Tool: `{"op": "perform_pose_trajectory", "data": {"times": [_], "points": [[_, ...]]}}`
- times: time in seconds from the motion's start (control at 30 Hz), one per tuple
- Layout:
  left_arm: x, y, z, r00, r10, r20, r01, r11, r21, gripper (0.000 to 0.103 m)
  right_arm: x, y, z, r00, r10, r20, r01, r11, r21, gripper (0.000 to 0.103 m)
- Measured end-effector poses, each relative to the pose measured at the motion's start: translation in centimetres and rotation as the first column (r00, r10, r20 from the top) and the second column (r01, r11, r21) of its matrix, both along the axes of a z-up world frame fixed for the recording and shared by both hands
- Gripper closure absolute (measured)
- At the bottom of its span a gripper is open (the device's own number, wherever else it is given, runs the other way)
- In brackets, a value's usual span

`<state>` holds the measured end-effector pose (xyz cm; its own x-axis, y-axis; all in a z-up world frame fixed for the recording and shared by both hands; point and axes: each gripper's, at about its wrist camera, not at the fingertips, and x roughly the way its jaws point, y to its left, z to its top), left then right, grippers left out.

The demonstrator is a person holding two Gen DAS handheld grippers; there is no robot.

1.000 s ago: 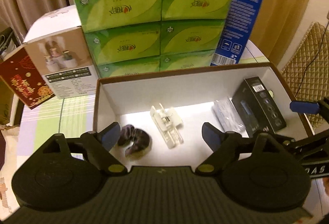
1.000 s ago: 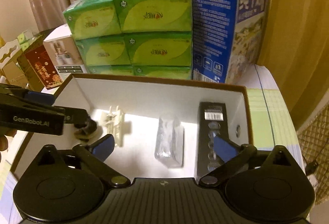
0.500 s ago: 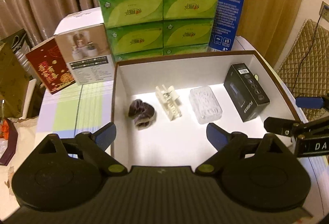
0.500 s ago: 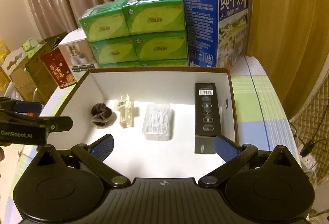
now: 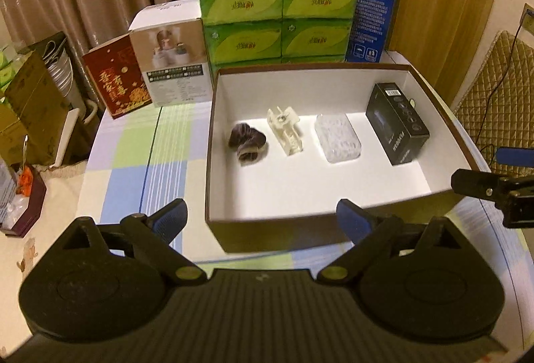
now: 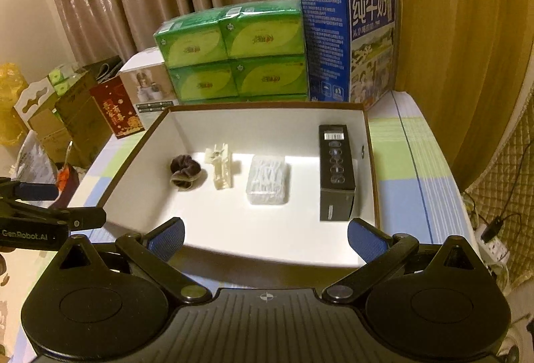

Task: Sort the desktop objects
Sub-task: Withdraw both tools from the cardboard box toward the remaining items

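Note:
A shallow white box with brown rim [image 5: 213, 142] [image 6: 372, 162] sits on the checked tablecloth. Inside it lie, left to right, a dark brown scrunchie [image 5: 247, 141] [image 6: 185, 170], a cream plastic clip [image 5: 286, 129] [image 6: 220, 166], a clear plastic case [image 5: 337, 137] [image 6: 268, 179] and a black carton [image 5: 397, 122] [image 6: 335, 171]. My left gripper [image 5: 262, 221] hangs open and empty before the box's near left corner. My right gripper [image 6: 265, 239] is open and empty above the box's near edge. Each gripper shows at the side of the other's view.
Behind the white box stand stacked green tissue packs [image 5: 278, 12] [image 6: 233, 52], a blue milk carton [image 5: 372, 9] [image 6: 350, 42], a white product box [image 5: 170, 62] and a red box [image 5: 115, 77]. Cardboard boxes [image 6: 66, 116] crowd the left; a quilted chair [image 5: 494, 89] stands right.
Both grippers have drawn back and up from the white box, so the whole box and its four items now show. The left gripper's fingers stand wider apart than a second ago.

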<state>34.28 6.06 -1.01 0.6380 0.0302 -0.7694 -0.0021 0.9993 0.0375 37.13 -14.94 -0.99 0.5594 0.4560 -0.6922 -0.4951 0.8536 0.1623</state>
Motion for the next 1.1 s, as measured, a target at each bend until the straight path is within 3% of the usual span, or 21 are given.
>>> {"op": "perform_pose_trajectory", "data": {"times": [0.27,0.53,1.1], "points": [[-3.7,-0.5,0.7,1.0,-0.003,0.007,0.003,1.0,-0.014,0.009,-3.6,-1.1,0.6,1.0,0.011,0.01,-0.011,1.0,0.025,0.002],[-7.1,-1.0,1.5,1.0,-0.001,0.025,0.001,1.0,-0.021,0.009,-7.7,-1.9,0.8,0.998,0.029,0.048,-0.028,0.999,-0.026,0.002],[-13.2,-1.6,0.0,1.0,0.0,-0.016,0.0,0.999,-0.036,0.009,-11.4,-5.0,-0.4,0.997,0.067,-0.04,-0.066,0.997,0.031,0.002]]}}
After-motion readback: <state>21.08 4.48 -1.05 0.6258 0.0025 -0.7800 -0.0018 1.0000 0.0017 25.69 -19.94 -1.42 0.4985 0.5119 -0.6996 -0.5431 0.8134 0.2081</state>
